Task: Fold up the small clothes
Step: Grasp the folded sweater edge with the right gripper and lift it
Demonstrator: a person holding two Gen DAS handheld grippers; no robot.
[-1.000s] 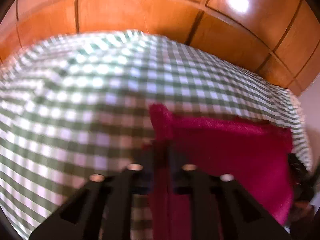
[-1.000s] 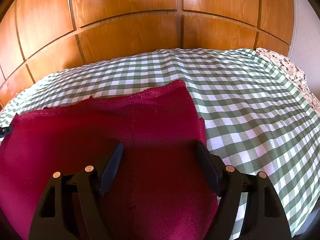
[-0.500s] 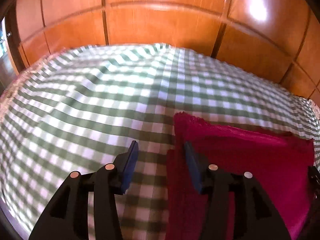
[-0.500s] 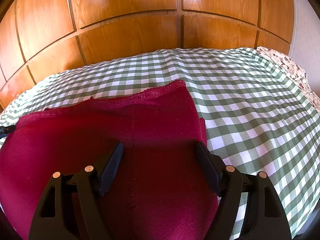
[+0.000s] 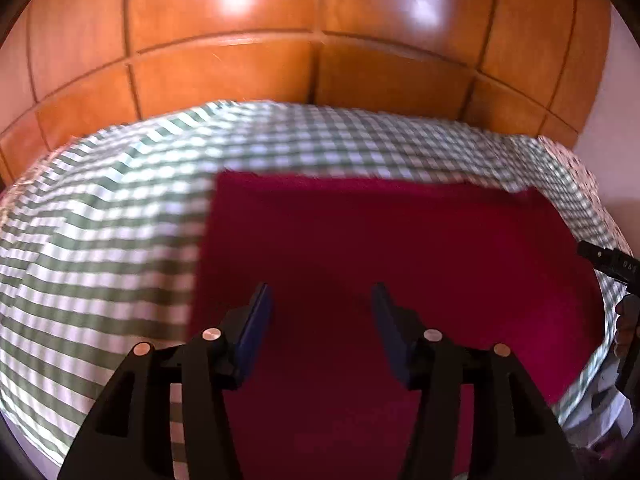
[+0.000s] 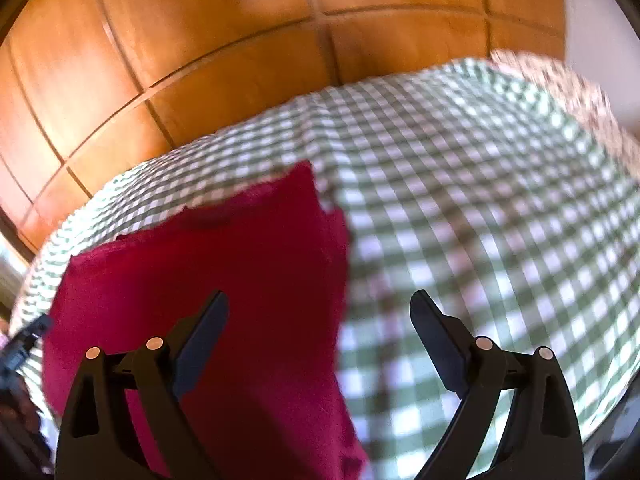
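Note:
A dark red garment [image 5: 380, 248] lies flat in a folded rectangle on the green-and-white checked cloth [image 5: 100, 220]. My left gripper [image 5: 322, 300] hovers over the garment's near left part. Its jaws are opening, the pads touch no fabric, and only the flat cloth shows below the gap. In the right wrist view the red garment [image 6: 224, 272] fills the lower left. My right gripper [image 6: 320, 312] straddles the garment's right edge from above. Its jaws are opening wide and grip nothing. The other gripper's black tip [image 5: 608, 262] shows at the garment's right edge.
A glossy wooden panelled wall [image 5: 320, 40] rises right behind the checked surface [image 6: 480, 200]. A floral patterned fabric [image 6: 560, 76] lies along the far right edge. A white wall [image 5: 616, 120] stands at the right. Part of a hand [image 5: 626, 320] shows at the right border.
My left gripper let go of the garment's left fold, opened, and swung over the garment's middle. My right gripper widened and shifted right, now over the right edge. The garment lies flat.

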